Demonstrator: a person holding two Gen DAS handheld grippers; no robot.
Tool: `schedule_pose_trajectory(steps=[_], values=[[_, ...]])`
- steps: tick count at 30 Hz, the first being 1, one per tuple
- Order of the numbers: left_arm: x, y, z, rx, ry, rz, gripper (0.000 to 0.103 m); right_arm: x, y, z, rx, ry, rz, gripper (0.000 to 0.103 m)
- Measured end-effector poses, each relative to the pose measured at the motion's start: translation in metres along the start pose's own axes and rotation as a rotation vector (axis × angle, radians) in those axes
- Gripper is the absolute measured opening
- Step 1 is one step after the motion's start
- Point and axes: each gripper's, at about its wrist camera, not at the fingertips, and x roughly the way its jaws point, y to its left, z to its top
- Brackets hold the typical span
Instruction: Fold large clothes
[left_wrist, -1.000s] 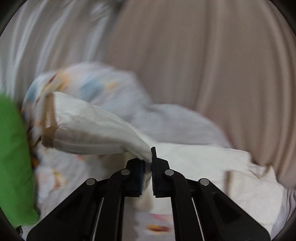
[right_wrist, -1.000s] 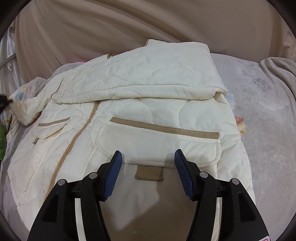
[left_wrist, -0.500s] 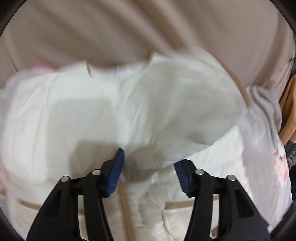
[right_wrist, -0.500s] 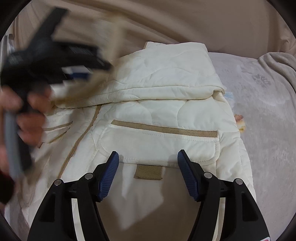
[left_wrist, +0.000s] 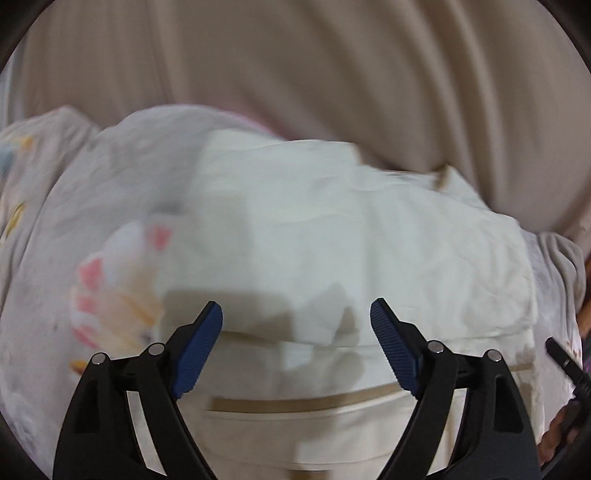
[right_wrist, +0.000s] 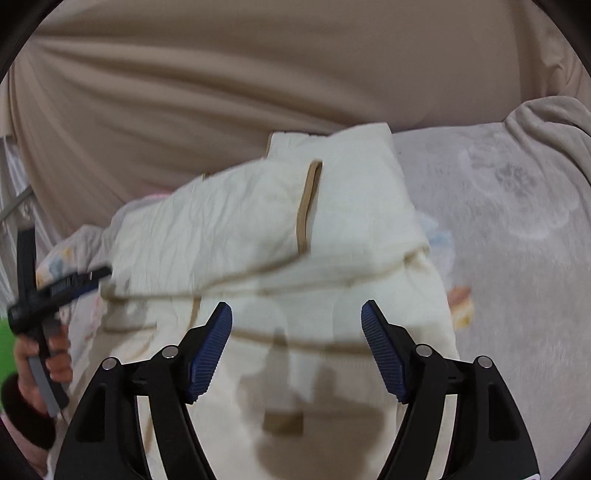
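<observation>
Cream quilted jacket (right_wrist: 258, 236) with tan trim lying partly folded on the bed (right_wrist: 517, 221), one sleeve laid across the body, a beige curtain (right_wrist: 258, 92) behind. Left gripper (left_wrist: 296, 321) above the jacket's near edge, fingers (left_wrist: 201, 339) spread wide after just opening, nothing between them and no cloth held; also seen at the left of the right view, gripped by a hand (right_wrist: 40, 365). Right gripper (right_wrist: 296, 321) over the lower pocket flap, fingers (right_wrist: 212, 339) likewise wide and just opening further, empty.
</observation>
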Motion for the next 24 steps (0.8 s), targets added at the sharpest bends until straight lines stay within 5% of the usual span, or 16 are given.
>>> schedule_pose_trajectory(steps=[8, 9, 10, 11, 14, 17, 19, 21, 24], values=[[0.02, 0.048, 0.005, -0.083, -0.01, 0.078, 0.08, 0.072, -0.012, 0.04, 0.15, 0.074, 0.045, 0.071], [0.024, 0.049, 0.006, -0.087, -0.006, 0.09, 0.08, 0.077, -0.008, 0.042, 0.151, 0.078, 0.058, 0.058], [0.027, 0.049, 0.007, -0.092, -0.004, 0.093, 0.079, 0.081, -0.002, 0.046, 0.136, 0.093, 0.077, 0.02], [0.029, 0.05, 0.011, -0.095, -0.003, 0.094, 0.078, 0.078, 0.006, 0.052, 0.118, 0.096, 0.084, 0.009], [0.03, 0.045, 0.015, -0.078, -0.025, 0.109, 0.077, 0.024, 0.037, 0.077, 0.014, -0.099, 0.151, 0.006], [0.036, 0.036, 0.016, -0.03, -0.043, 0.144, 0.078, -0.003, 0.047, 0.081, -0.055, -0.221, 0.103, 0.005], [0.048, 0.031, 0.012, -0.011, -0.029, 0.165, 0.078, 0.032, 0.033, 0.078, -0.061, -0.133, -0.016, 0.005], [0.06, 0.03, 0.009, -0.003, -0.016, 0.188, 0.078, 0.091, 0.008, 0.061, -0.039, 0.064, -0.121, 0.006], [0.063, 0.03, 0.008, -0.003, -0.017, 0.195, 0.078, 0.096, 0.001, 0.051, -0.009, 0.054, -0.105, 0.005]])
